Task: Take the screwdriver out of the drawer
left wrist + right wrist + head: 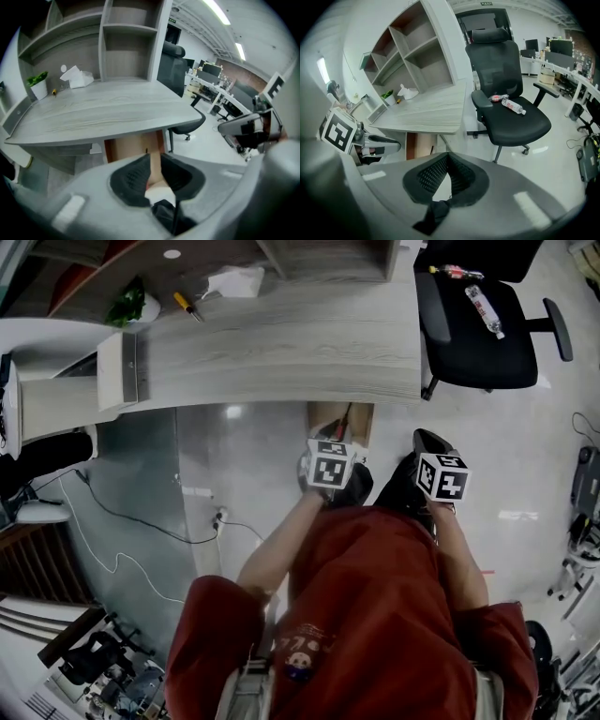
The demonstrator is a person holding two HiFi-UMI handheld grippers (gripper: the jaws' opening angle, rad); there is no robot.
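An open wooden drawer (323, 418) juts out from under the desk's front edge. A thin screwdriver (345, 418) with a reddish handle lies in it. My left gripper (330, 470) hangs just in front of and above the drawer. In the left gripper view the left gripper (155, 161) is open by a narrow gap, with nothing between its pads, and the drawer (126, 147) shows through that gap. My right gripper (439, 479) is further right, over the floor. Its tips (447, 158) meet, shut and empty, and the drawer (417, 145) lies to its left.
The grey wood-grain desk (281, 343) carries a yellow-handled screwdriver (187, 306), a tissue box (234, 282) and a small plant (131, 306). A black office chair (478, 329) with a bottle (485, 310) on its seat stands at the right. Cables (112, 521) trail over the floor at the left.
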